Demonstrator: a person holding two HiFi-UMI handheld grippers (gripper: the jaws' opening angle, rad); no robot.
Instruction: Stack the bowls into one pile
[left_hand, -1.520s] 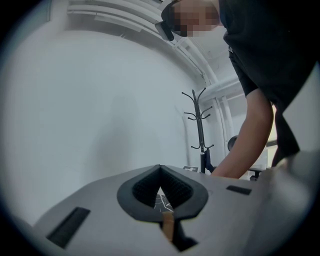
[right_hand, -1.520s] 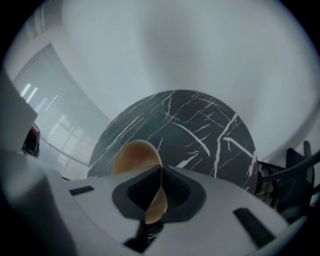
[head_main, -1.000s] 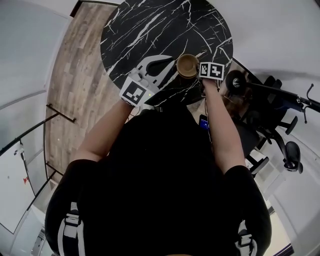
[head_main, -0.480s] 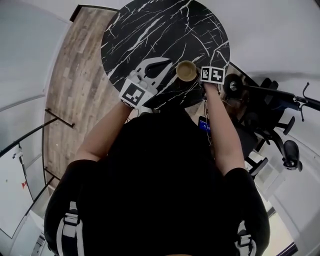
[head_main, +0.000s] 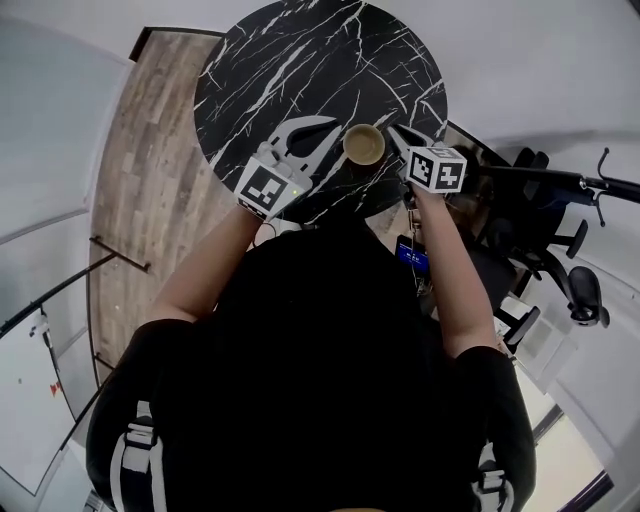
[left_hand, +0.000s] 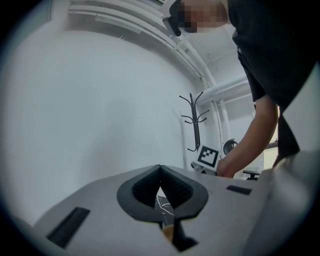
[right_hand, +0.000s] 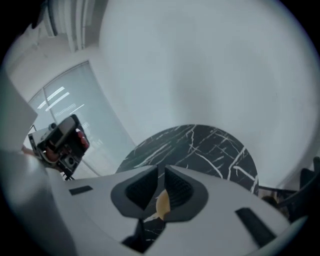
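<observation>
Partly hidden bowl (right_hand: 162, 205) behind right gripper (right_hand: 161, 173)

Bright, even indoor light bounces off white walls in all three views, and shadows are faint. The head view bends strongly toward its edges, and the person's black top (head_main: 320, 350) is a dark mass without detail. The white veins of the worktop (head_main: 300, 60) stay crisp, free of glare. Both tool views sit inside a black round vignette, with the near bodies of the left tool (left_hand: 160, 169) and right tool (right_hand: 161, 172) soft. Strip lights (right_hand: 55, 92) glow far left in the right tool view
</observation>
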